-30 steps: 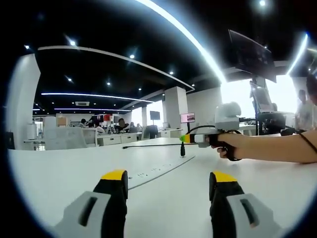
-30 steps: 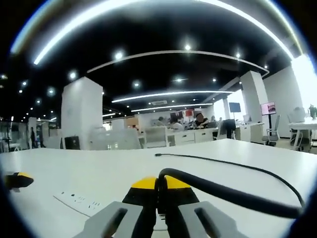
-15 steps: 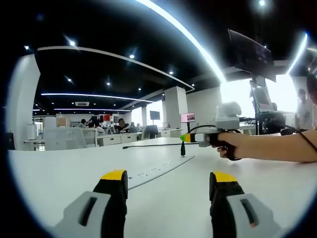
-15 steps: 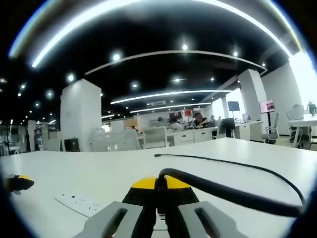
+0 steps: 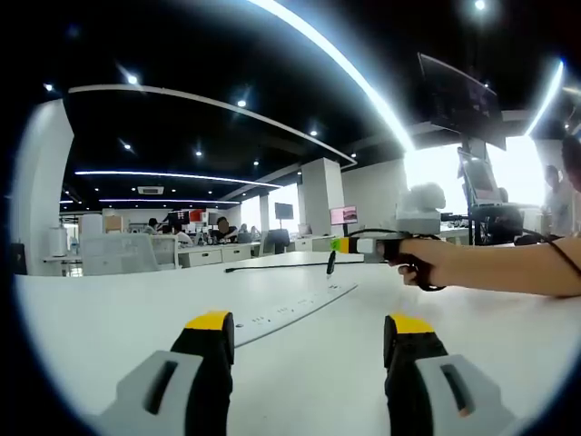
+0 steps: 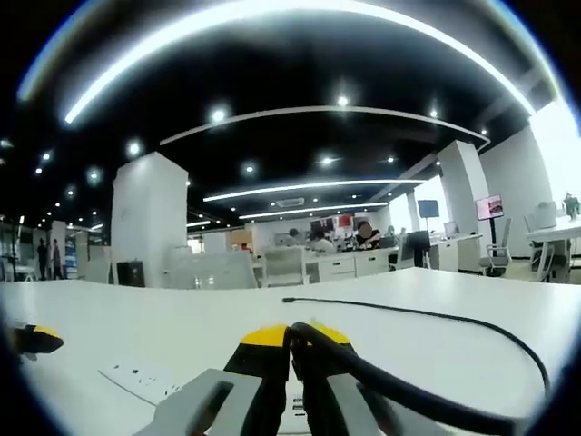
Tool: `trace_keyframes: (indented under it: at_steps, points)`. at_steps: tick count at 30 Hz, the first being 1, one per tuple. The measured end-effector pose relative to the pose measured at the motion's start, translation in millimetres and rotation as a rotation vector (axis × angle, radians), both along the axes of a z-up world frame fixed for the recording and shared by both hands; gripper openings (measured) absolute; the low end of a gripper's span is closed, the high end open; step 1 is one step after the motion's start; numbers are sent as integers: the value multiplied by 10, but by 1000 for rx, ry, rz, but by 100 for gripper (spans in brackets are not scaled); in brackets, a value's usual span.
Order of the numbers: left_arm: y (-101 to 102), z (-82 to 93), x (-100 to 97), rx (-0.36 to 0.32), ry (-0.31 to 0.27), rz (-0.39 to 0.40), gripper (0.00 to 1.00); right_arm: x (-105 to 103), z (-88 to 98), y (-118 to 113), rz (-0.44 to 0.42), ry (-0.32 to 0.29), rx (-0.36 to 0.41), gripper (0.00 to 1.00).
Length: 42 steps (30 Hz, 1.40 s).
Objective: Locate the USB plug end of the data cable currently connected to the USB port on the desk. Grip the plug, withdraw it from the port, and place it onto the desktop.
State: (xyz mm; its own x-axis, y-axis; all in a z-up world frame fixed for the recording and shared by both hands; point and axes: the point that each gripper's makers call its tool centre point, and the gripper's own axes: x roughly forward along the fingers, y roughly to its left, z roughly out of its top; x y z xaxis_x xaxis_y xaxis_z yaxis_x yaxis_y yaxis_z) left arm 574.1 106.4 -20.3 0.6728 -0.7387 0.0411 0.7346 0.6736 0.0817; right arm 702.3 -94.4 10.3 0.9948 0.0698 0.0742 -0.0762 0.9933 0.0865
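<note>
Left gripper view: our left claw rests released over the tabletop. Ahead of it lies the socket strip. Beyond that the right claw holds the USB plug hanging just above the strip, clear of the port.

In the right gripper view, the right claw is clenched on the cable, which curves away to its right.

We judge the plug is already withdrawn; what is left is placing it on the tabletop.
</note>
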Motion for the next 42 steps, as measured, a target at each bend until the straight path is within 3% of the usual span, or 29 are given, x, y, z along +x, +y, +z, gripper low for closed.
trace_keyframes:
  at_steps: [15,25,35,42]
  points:
    - [1,3,6,4,-1,1,67,-72,39,-8,7,-19,16,6]
    - [6,11,8,1,0,1,68,-78,-23,53,24,6,40,6]
    - [8,21,14,-2,-1,-4,68,-212,213,-32,28,-24,61,6]
    - [17,36,13,-21,7,-9,68,-386,293,-107,48,-43,161,6]
